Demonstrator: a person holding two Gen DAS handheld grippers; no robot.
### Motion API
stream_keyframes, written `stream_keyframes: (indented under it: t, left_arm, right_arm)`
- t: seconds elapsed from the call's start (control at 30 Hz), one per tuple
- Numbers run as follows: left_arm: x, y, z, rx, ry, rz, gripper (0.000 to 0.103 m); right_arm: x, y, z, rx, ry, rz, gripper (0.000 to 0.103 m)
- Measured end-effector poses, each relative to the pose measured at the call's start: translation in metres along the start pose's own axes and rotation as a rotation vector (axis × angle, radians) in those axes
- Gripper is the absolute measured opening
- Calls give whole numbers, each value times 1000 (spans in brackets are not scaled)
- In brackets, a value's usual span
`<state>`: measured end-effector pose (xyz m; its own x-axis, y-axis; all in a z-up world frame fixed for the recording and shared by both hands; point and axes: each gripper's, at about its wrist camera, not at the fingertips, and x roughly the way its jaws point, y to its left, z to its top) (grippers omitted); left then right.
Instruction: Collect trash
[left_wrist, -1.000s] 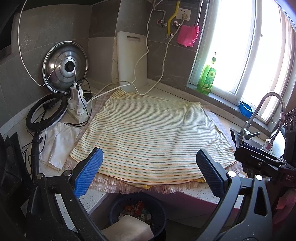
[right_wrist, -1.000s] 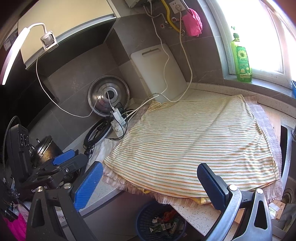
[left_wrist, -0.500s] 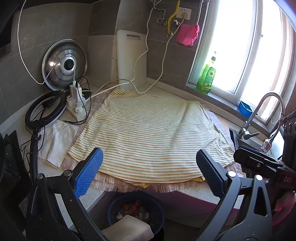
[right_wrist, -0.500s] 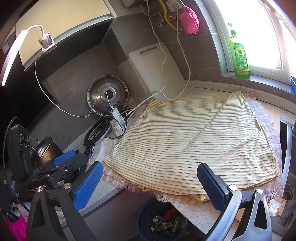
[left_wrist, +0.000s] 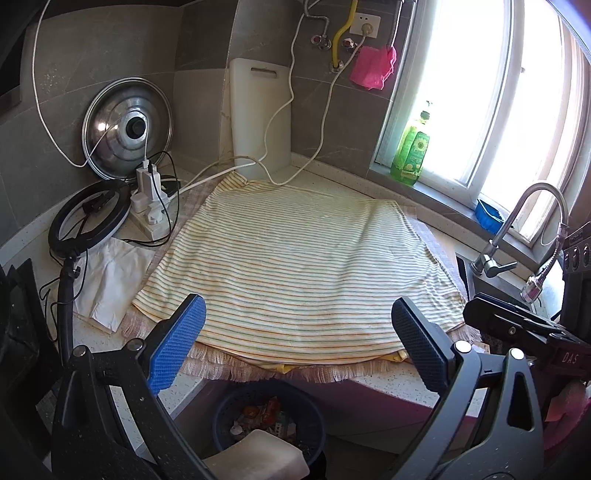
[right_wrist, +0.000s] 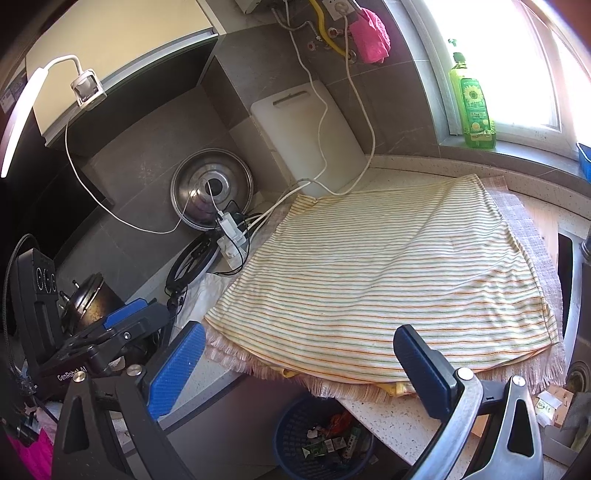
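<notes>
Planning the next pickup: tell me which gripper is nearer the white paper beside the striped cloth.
Left. The left gripper is at the counter edge near the white paper; the right gripper is across the striped cloth, by the faucet.

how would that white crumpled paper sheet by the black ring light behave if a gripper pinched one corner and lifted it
The white crumpled paper sheet would probably feel very light and flop, since it looks thin and creased. It lies flat on the speckled countertop, so getting a finger under an edge may be awkward. Its far edge seems tucked beside the black ring light, so it might drag slightly.
</notes>
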<state>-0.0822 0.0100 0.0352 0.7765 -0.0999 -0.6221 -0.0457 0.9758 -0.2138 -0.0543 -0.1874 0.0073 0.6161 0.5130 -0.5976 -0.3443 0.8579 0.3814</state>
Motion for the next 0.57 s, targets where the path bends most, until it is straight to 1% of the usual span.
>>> stream_keyframes:
  t: [0.4, 0.57]
  left_arm:
    - [8, -5, 1, 14, 9, -2, 102]
    - [12, -5, 1, 25, 1, 13, 102]
  right_arm:
    - [0, -10, -3, 34, 9, -8, 103]
    - [4, -14, -3, 47, 23, -6, 103]
